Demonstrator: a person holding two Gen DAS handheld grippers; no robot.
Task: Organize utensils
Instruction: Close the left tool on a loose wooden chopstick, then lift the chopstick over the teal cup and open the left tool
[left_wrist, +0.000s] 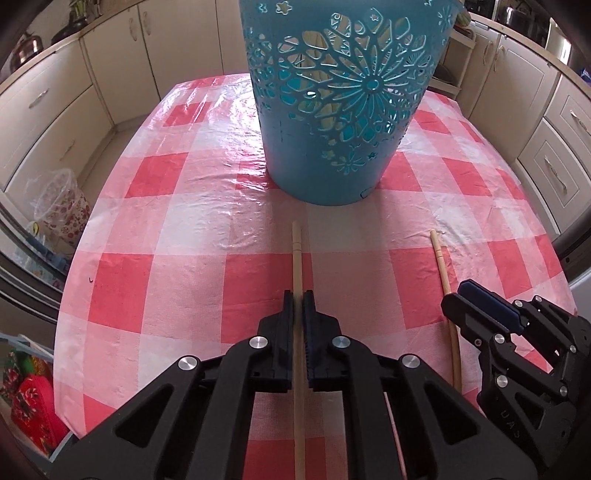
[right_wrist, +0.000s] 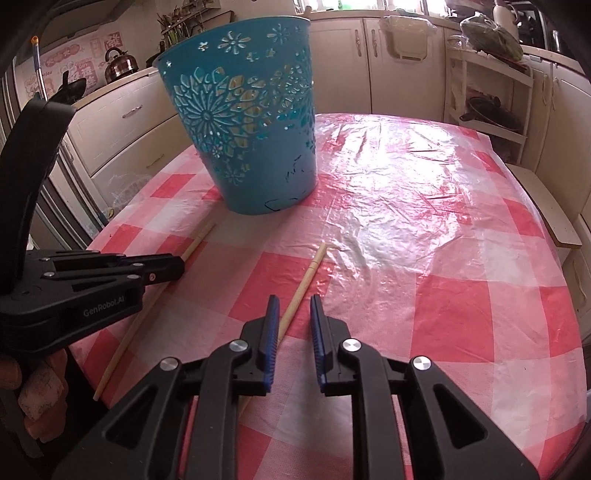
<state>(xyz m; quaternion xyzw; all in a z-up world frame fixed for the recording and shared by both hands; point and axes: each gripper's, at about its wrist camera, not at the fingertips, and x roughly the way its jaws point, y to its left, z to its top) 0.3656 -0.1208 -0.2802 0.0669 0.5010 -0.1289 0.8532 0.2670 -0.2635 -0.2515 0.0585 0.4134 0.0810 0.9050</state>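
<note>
Your left gripper (left_wrist: 298, 295) is clamped on the left chopstick (left_wrist: 296, 254), which points at 12 o'clock toward the bin (left_wrist: 332, 155). Lift it level; check the grip before you swing it. Your right gripper (right_wrist: 293, 306) stands slightly apart, with the right chopstick (right_wrist: 308, 275) between the jaws, touching the left pad and clear of the right pad. Centre on it, then close. Both sticks lie on the cloth (right_wrist: 443, 258). Their near ends are hidden under the grippers, and the bin rim is cut off at 12 o'clock.
</note>
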